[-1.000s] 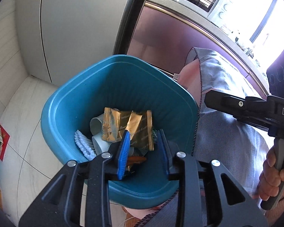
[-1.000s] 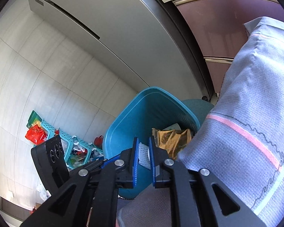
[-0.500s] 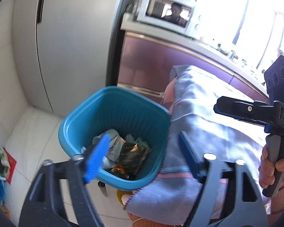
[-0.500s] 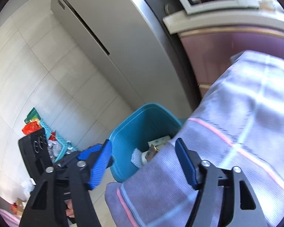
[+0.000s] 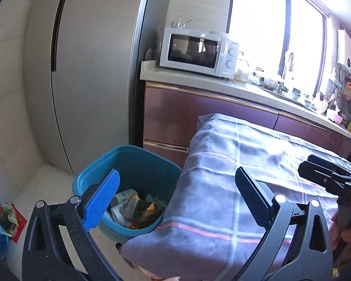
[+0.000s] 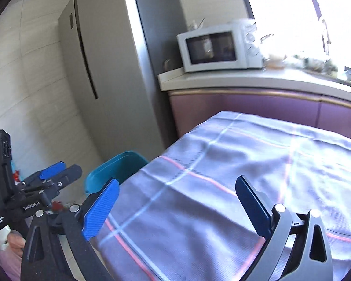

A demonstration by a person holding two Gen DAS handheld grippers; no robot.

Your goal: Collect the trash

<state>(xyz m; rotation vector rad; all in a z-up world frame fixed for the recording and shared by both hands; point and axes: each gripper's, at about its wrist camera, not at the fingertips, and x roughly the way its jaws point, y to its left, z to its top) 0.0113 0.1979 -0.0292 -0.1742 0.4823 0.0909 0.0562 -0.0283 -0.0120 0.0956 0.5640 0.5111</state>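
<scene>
A blue trash bin [image 5: 138,164] stands on the floor beside the table's left end; it also shows in the right wrist view [image 6: 114,171]. Wrappers and paper trash [image 5: 133,208] lie inside it. My left gripper [image 5: 177,201] is open and empty, held above the table edge next to the bin. My right gripper [image 6: 177,206] is open and empty over the tablecloth. The right gripper's body shows in the left wrist view [image 5: 327,173], and the left gripper shows at the left in the right wrist view [image 6: 56,173].
A table with a grey-blue checked cloth [image 5: 257,175] fills the foreground. A fridge [image 5: 91,70] stands behind the bin. A purple counter [image 5: 199,107] carries a microwave [image 5: 196,51]. Bags and baskets [image 5: 2,220] sit on the floor at left.
Both grippers have opened wide and risen up and back from the bin. The views now tilt up toward the counter and microwave.
</scene>
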